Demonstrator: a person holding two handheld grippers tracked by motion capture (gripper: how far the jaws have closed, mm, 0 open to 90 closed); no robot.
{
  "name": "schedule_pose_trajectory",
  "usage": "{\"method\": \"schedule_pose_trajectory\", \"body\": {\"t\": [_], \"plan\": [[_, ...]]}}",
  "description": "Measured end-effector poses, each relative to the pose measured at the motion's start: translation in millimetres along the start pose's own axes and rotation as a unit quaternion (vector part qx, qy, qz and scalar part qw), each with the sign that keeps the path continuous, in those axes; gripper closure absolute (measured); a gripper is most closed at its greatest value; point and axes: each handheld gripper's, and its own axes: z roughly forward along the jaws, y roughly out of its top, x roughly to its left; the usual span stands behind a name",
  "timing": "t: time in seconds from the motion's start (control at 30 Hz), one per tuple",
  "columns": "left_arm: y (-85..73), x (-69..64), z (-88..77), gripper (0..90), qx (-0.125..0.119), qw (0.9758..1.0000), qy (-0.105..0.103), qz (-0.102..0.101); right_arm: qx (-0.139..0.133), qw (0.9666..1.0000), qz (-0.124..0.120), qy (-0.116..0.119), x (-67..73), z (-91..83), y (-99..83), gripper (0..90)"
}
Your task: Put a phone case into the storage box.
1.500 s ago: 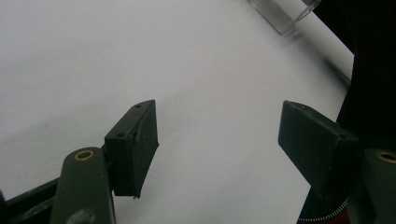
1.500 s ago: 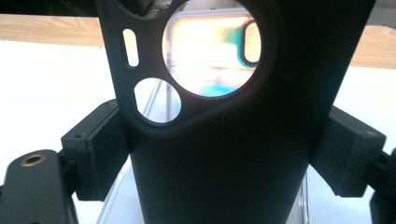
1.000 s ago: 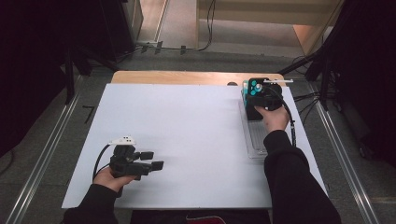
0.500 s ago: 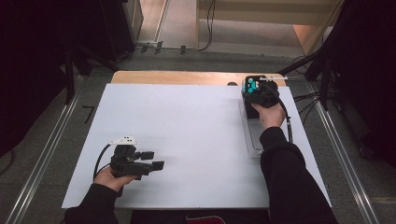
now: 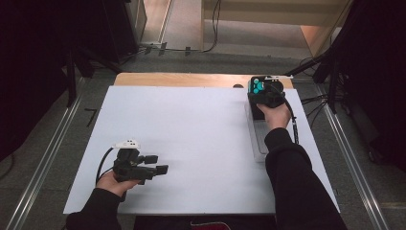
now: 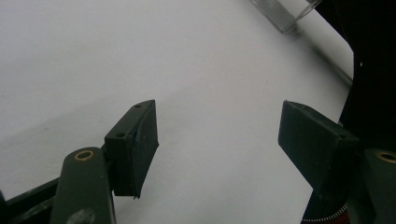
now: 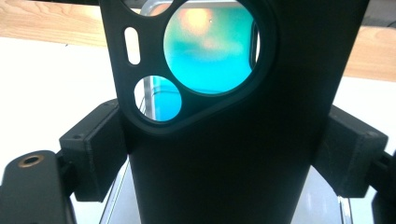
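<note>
A black phone case point(image 7: 219, 140) with round camera cutouts stands upright between the jaws of my right gripper point(image 7: 219, 158), whose pads press on its two sides. Teal colour shows through the cutouts. In the high view that right gripper point(image 5: 262, 95) holds the case point(image 5: 257, 87) at the table's far right, above the far end of a clear plastic tray point(image 5: 257, 143). My left gripper point(image 5: 157, 164) rests low at the near left of the white table top point(image 5: 191, 120), pointing right. Its jaws stand open with nothing between them point(image 6: 217, 140).
The clear tray's corner point(image 6: 285, 11) shows far off in the left gripper view, beside a dark sleeve point(image 6: 373, 70). A strip of bare wood point(image 5: 182, 79) runs along the table's far edge. Cables point(image 5: 293, 122) trail down the right side.
The right hand has carried the phone case a little toward the table's far edge. The left hand has stayed where it was.
</note>
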Motion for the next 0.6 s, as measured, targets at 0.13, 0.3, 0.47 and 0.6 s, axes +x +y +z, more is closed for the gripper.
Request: {"method": "schedule_pose_trajectory", "body": {"t": [0.13, 0.3, 0.47, 0.6], "plan": [[0.2, -0.2, 0.1, 28.6, 0.000, 1.0000, 0.001, 0.000, 0.004, 0.9999, 0.005, 0.009, -2.3, 0.7, 0.0, 11.0], [0.2, 0.0, -0.4, 28.6, -0.002, 1.0000, 0.002, -0.001, 0.007, 0.9998, -0.009, 0.013, -2.6, 1.3, 0.8, 7.6], [0.4, 0.3, -0.5, 28.6, -0.002, 1.0000, 0.001, -0.002, 0.011, 0.9994, -0.017, 0.027, -4.3, 2.5, 2.0, 0.0], [0.4, 0.8, -0.7, 28.6, -0.003, 1.0000, 0.002, -0.003, 0.004, 0.9993, -0.029, 0.026, -3.4, -1.7, 5.0, 0.0]]}}
